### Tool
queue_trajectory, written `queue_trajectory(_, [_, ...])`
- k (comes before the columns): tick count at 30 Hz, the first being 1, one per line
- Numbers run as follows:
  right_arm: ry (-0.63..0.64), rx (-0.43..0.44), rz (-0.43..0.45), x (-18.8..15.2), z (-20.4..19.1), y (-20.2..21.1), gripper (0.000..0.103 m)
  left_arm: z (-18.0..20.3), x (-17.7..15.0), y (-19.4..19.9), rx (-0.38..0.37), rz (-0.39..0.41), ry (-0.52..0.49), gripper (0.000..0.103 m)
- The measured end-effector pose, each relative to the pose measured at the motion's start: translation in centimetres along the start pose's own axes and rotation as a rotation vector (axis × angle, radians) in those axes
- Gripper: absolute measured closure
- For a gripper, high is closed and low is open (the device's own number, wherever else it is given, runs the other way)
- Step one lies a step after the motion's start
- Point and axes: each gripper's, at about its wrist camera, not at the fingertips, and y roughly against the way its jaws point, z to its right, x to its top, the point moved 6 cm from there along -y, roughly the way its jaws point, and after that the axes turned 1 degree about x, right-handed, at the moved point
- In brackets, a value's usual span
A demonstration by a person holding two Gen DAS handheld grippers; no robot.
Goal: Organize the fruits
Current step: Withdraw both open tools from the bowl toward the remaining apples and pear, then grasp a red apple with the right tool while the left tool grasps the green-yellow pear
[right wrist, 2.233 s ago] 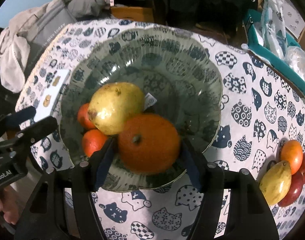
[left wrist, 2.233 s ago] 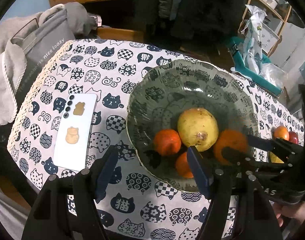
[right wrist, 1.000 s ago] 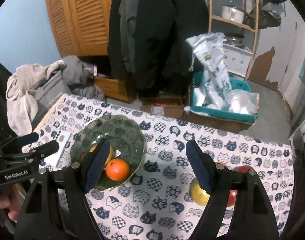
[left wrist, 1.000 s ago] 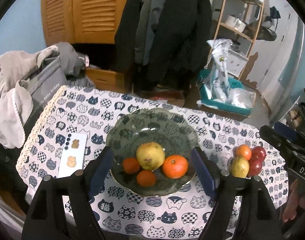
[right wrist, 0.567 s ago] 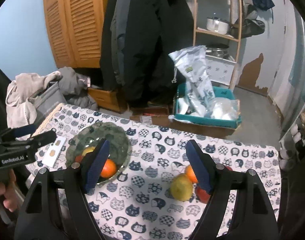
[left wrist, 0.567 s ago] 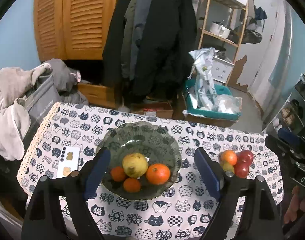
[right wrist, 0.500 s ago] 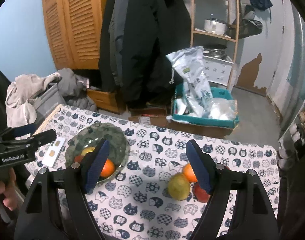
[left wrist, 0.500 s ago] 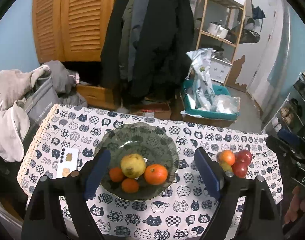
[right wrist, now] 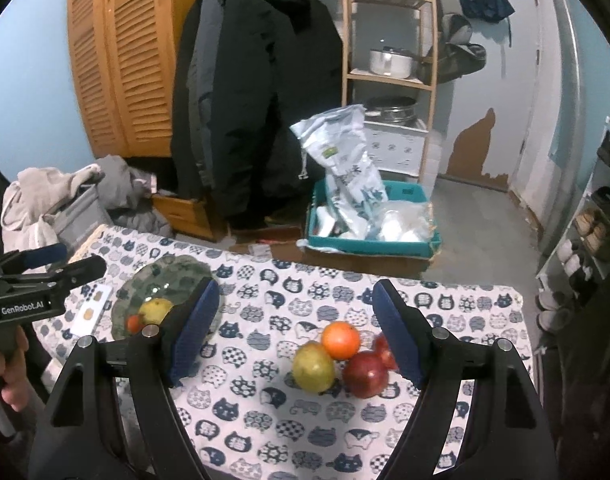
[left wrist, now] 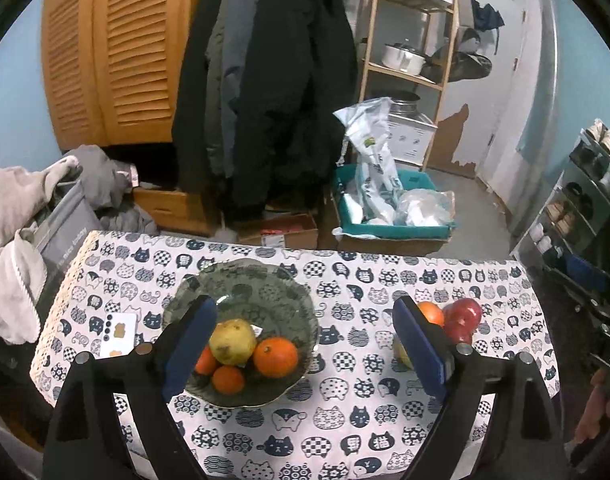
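Note:
A dark patterned bowl [left wrist: 265,292] on the cat-print tablecloth holds a yellow pear [left wrist: 231,341], a large orange [left wrist: 275,357] and two small oranges [left wrist: 227,379]. To its right on the cloth lie an orange [right wrist: 340,340], a yellow pear [right wrist: 314,366] and red apples [right wrist: 365,374]. My left gripper [left wrist: 303,346] is open and empty, held above and back from the bowl. My right gripper [right wrist: 295,332] is open and empty, above the loose fruit. The bowl also shows in the right wrist view [right wrist: 161,280].
A white phone [left wrist: 119,334] lies left of the bowl. Beyond the table are a teal crate with bags [left wrist: 389,208], hanging dark coats [left wrist: 265,80], a wooden shelf, and a grey bag with clothes [left wrist: 45,220] at left.
Both grippers have pulled up and back from the bowl. The right gripper let go of the large orange in the bowl and has swung right over the loose fruit.

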Motion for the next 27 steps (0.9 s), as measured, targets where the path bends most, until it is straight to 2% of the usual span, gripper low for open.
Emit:
queue_trajectory(17, [-0.073,-0.054,-0.016,-1.7,5.6,0.8,0.023,6.3,0.1,-1.0,-0.038,-0.016,-0.093,0.011])
queue_trajectory(27, [-0.092,-0.084,-0.117,-4.1,7.8,-2.8,0.023,8.6,-1.3,-4.9,-0.033,-0.088,-0.131,0.009])
